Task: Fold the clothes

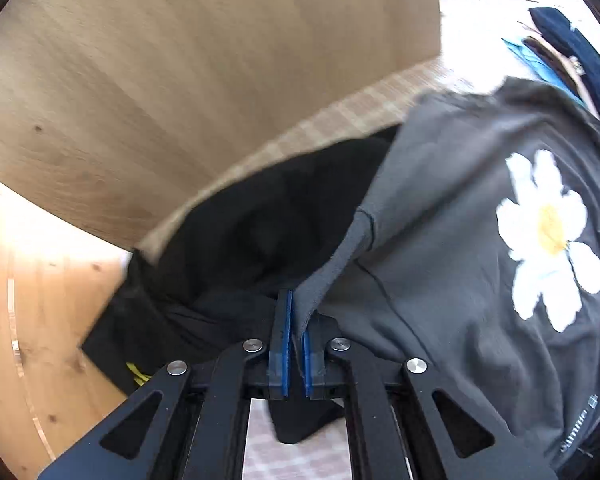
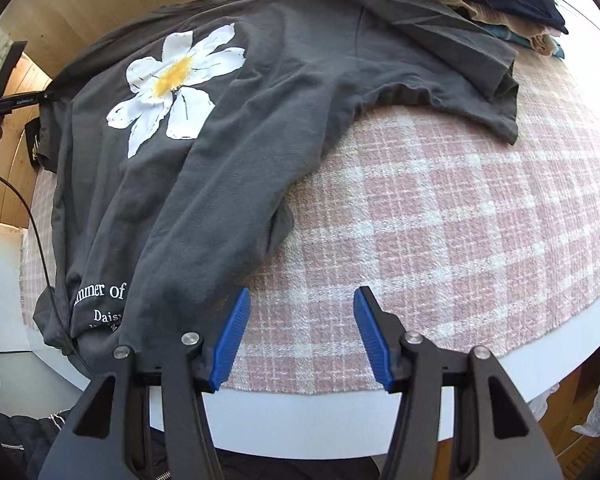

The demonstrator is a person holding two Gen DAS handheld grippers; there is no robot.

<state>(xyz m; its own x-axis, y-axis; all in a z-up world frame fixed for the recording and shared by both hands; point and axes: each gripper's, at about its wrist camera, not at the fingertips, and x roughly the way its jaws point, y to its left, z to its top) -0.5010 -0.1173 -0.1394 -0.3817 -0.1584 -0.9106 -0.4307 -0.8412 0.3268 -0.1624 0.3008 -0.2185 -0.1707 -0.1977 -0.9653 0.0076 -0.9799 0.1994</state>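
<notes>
A dark grey T-shirt (image 2: 284,92) with a white daisy print (image 2: 172,80) lies spread on the pink checked tablecloth (image 2: 440,208), one side folded over its body. In the left wrist view my left gripper (image 1: 296,316) is shut on the grey T-shirt's (image 1: 440,240) edge, a fold of cloth rising between the blue pads. A black garment (image 1: 236,248) lies under and beside it. My right gripper (image 2: 300,300) stands open above the tablecloth at the near table edge, just right of the T-shirt's folded hem, holding nothing. The left gripper's body (image 2: 4,92) shows at the far left.
A stack of folded clothes (image 2: 492,0), navy on top, sits at the table's far right. A wooden panel (image 1: 180,80) stands behind the table. The white table rim (image 2: 340,412) curves along the near side. A black cable (image 2: 32,220) trails down at the left.
</notes>
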